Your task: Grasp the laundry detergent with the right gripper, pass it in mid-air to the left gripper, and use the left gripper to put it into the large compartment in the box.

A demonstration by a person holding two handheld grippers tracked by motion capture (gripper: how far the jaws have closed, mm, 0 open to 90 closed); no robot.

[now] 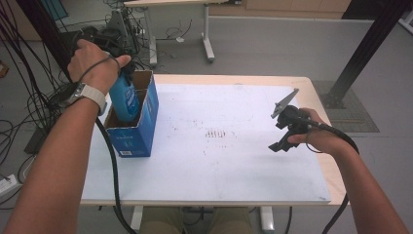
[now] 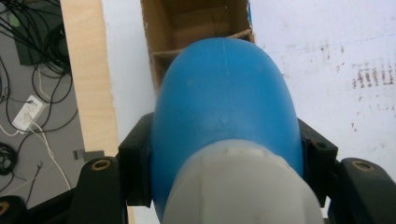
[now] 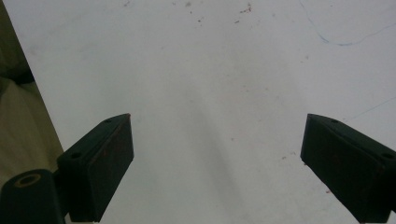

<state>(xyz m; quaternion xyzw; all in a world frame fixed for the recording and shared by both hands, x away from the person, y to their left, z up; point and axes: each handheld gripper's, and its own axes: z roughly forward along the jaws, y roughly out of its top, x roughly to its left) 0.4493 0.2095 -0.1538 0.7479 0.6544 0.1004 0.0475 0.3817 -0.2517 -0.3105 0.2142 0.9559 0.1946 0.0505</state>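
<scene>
Gripping smooth rounded blue bottle (image 2: pixel 224 107), left tool (image 2: pixel 224 172), above cardboard box (image 1: pixel 146 122)

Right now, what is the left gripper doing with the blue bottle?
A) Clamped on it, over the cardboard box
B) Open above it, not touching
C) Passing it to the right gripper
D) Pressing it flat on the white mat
A: the left gripper has its jaws shut against both sides of the blue bottle, whose lower end sits in the cardboard box.

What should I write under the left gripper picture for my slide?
Left gripper clamps a blue bottle above an open cardboard box.
</scene>
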